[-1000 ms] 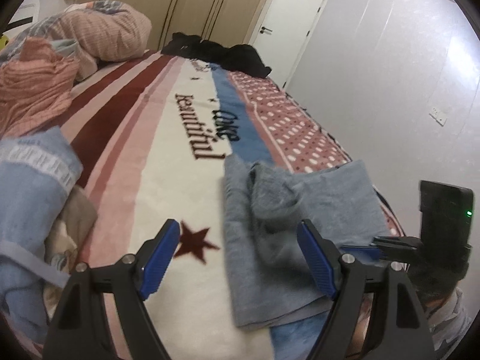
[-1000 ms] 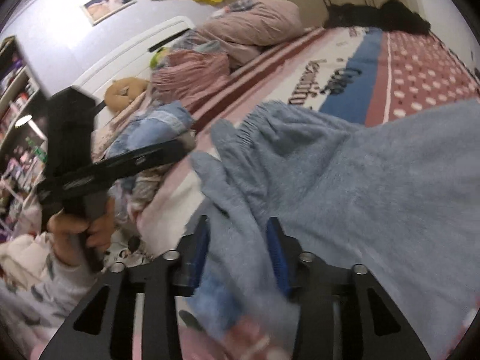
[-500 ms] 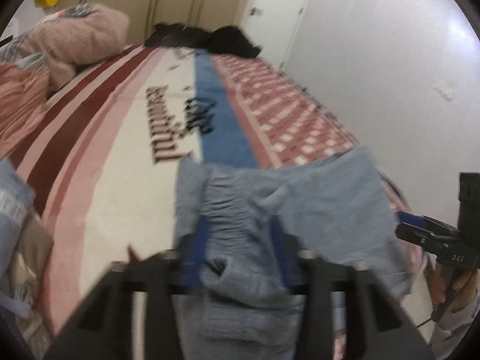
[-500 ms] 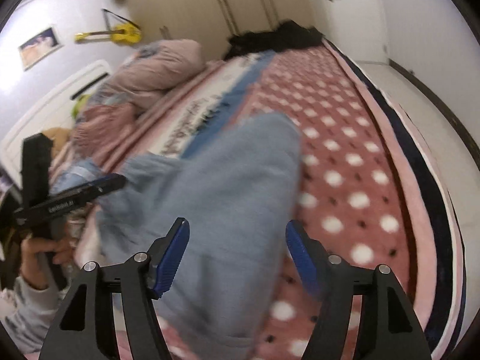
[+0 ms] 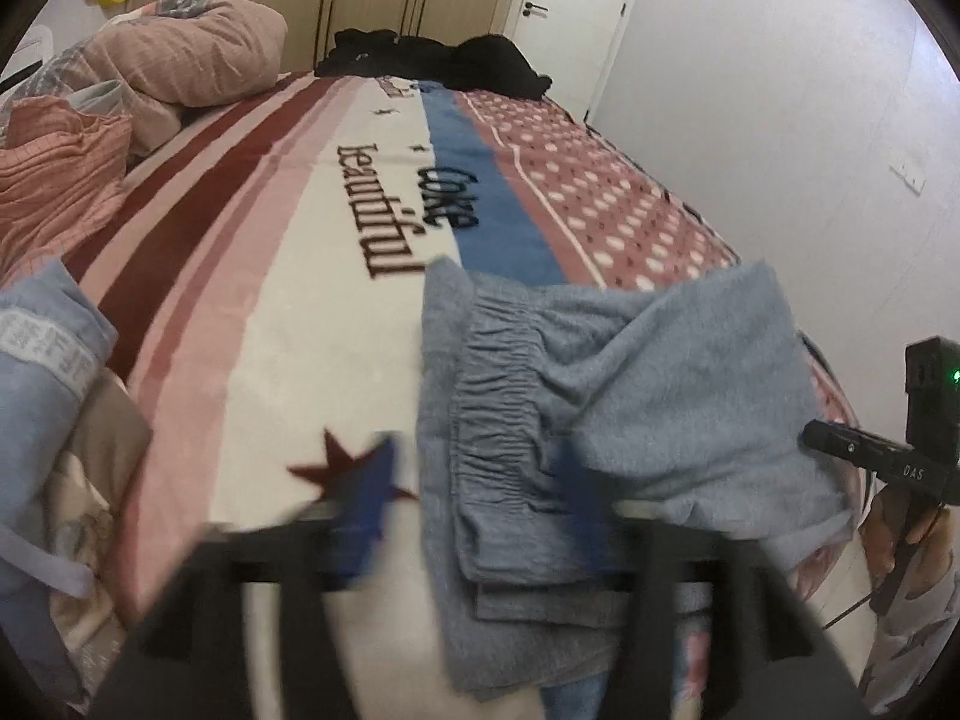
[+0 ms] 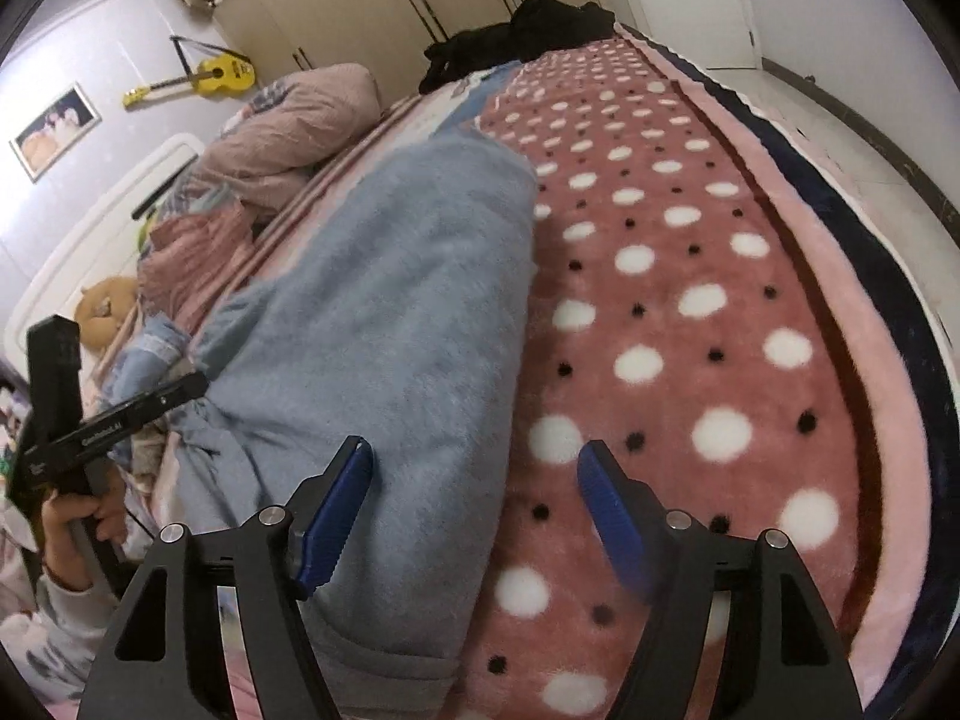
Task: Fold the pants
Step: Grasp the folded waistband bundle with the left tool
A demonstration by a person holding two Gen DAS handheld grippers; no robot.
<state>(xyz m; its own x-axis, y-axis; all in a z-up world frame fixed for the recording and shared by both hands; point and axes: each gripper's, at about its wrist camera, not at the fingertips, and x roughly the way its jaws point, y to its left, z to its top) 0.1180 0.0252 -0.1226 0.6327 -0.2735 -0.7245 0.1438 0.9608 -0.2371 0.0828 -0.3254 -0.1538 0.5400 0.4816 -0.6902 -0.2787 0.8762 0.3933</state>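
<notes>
Both grippers [image 5: 474, 504] [image 6: 480, 510] now open, pants [image 5: 600, 396] released.

Both wrist views low, close over bed [image 5: 288, 312], facing wardrobe; share folded pants [image 5: 630, 396] [image 6: 384, 312].

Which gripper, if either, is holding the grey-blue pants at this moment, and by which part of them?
Neither. The right gripper is open over the pants' edge. The left gripper, though blurred, shows its fingers apart either side of the elastic waistband.

Left tool [image 5: 474, 495] motion-blurred
</notes>
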